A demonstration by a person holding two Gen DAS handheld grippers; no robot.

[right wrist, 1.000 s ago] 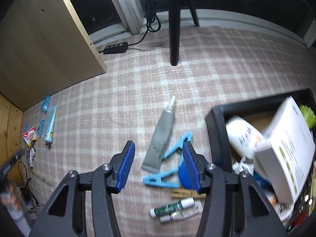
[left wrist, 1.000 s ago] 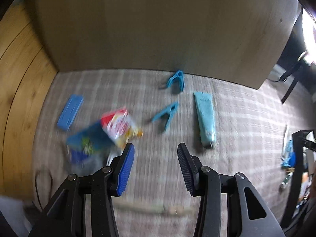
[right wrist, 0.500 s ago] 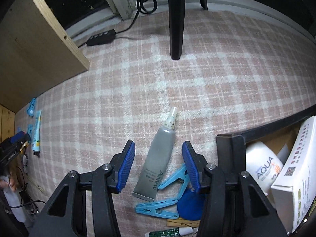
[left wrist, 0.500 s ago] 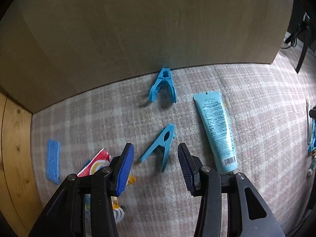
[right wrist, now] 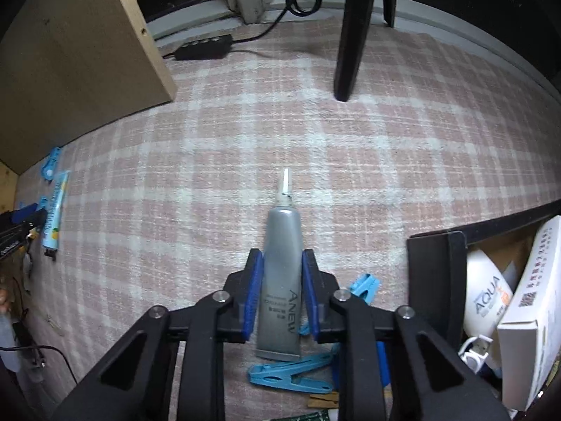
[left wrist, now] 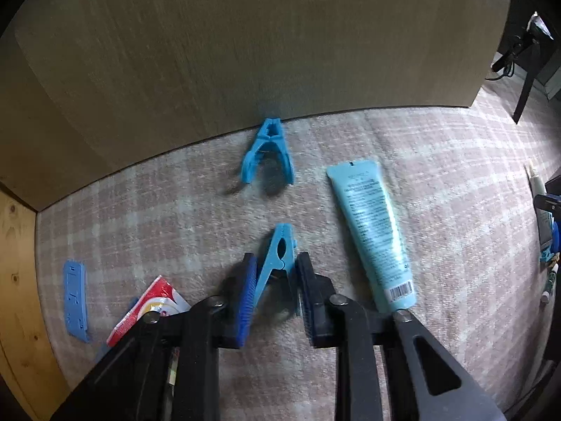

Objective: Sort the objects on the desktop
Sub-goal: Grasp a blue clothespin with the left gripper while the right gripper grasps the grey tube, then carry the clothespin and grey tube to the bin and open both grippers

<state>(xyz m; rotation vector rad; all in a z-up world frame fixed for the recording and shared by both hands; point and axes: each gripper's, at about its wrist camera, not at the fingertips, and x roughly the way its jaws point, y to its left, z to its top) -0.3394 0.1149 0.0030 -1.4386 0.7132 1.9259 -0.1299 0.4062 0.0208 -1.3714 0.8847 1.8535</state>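
Note:
In the left wrist view my left gripper (left wrist: 275,280) is open, its blue pads on either side of a blue clothespin (left wrist: 275,258) that lies on the plaid cloth. A second blue clothespin (left wrist: 268,152) lies farther off by the wooden board, and a light blue tube (left wrist: 373,231) lies to the right. In the right wrist view my right gripper (right wrist: 282,280) is open, its pads close on both sides of a grey ANEW tube (right wrist: 282,280) whose nozzle points away. Blue clothespins (right wrist: 291,375) lie under it.
A black box (right wrist: 434,280) at the right holds a white bottle (right wrist: 485,298) and a white carton (right wrist: 529,315). A wooden board (left wrist: 245,42) stands behind the left items. A blue flat piece (left wrist: 75,300) and a red snack packet (left wrist: 147,308) lie at left. A black stand leg (right wrist: 350,35) and power strip (right wrist: 203,47) stand beyond.
Both grippers have moved forward and down. The left one now straddles the near clothespin, the right one straddles the grey tube, and both jaw gaps have narrowed.

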